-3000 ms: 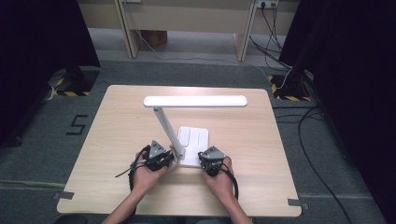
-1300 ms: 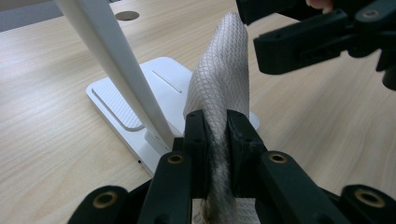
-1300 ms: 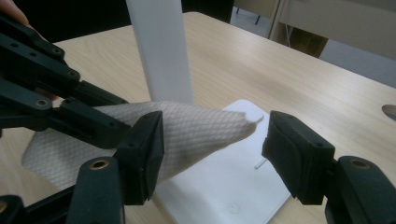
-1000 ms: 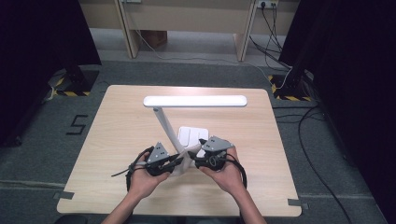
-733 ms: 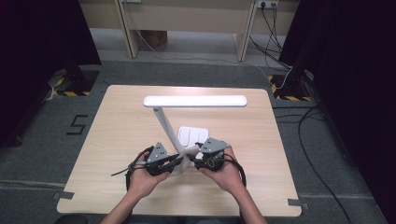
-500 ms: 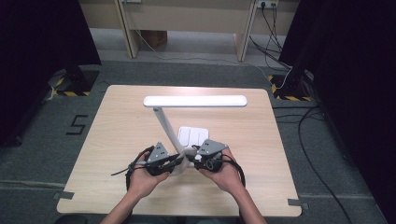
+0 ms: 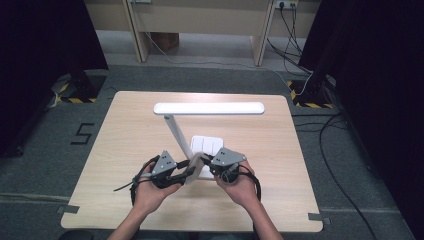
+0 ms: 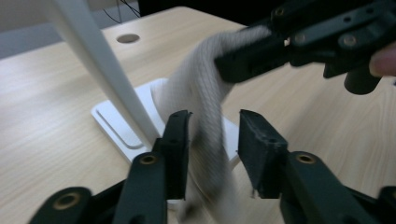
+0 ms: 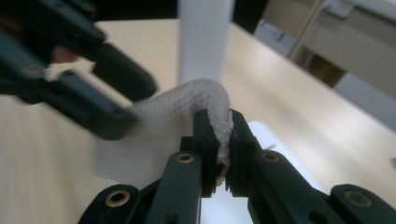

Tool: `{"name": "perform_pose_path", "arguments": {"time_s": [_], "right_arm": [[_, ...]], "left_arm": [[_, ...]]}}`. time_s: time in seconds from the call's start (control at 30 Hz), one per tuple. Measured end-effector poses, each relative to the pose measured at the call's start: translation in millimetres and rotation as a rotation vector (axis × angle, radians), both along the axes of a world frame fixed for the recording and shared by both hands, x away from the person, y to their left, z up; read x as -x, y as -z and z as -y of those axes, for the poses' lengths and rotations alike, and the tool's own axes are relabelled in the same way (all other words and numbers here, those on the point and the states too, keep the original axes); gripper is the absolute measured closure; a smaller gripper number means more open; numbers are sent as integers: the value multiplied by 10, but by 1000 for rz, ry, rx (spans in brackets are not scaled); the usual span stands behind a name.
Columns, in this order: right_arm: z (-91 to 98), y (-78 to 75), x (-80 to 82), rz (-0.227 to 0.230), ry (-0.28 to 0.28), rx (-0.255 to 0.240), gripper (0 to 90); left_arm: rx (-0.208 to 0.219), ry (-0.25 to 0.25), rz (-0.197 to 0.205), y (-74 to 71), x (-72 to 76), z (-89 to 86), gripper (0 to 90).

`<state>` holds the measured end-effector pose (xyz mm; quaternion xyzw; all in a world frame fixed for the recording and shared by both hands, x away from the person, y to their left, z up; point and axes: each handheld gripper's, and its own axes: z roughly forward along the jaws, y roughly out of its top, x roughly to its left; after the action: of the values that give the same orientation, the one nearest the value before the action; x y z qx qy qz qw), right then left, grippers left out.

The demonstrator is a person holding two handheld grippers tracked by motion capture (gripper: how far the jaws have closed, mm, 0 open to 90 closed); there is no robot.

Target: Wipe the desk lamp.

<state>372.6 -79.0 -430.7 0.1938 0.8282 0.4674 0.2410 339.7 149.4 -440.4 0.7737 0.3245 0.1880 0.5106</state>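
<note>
Right gripper (image 9: 218, 140) clamps the woven cord (image 9: 187, 112)!
Left gripper (image 8: 212, 140) has just been opening, cord loose between its jaws, beside the lamp (image 7: 207, 108).

High view: fixed overhead, person's side, faces forward and down; far, whole table (image 7: 125, 150) in frame, forearms enter at 6 o'clock.
Left gripper view: rides left gripper (image 8: 212, 140), looks along jaws; very near; lamp stem (image 8: 100, 60) at 11 o'clock.
Right gripper view: rides right gripper (image 9: 217, 140); very near.
Shared: woven cord (image 8: 201, 102), lamp base (image 7: 207, 145), tabletop.
</note>
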Motion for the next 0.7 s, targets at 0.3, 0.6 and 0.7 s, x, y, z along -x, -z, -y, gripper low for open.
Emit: {"name": "perform_pose_path", "arguments": {"time_s": [0.3,0.6,0.7], "right_arm": [[-83,-491,-30,151,93,-135,855],[-378,-874,27,297,80,-194,854],[-468,-917,22,305,73,-203,853]], "left_arm": [[16,-94,-32,157,-37,-312,619],[-19,-91,-86,582,-326,-135,757],[-32,-89,-78,615,-386,-86,797]]}}
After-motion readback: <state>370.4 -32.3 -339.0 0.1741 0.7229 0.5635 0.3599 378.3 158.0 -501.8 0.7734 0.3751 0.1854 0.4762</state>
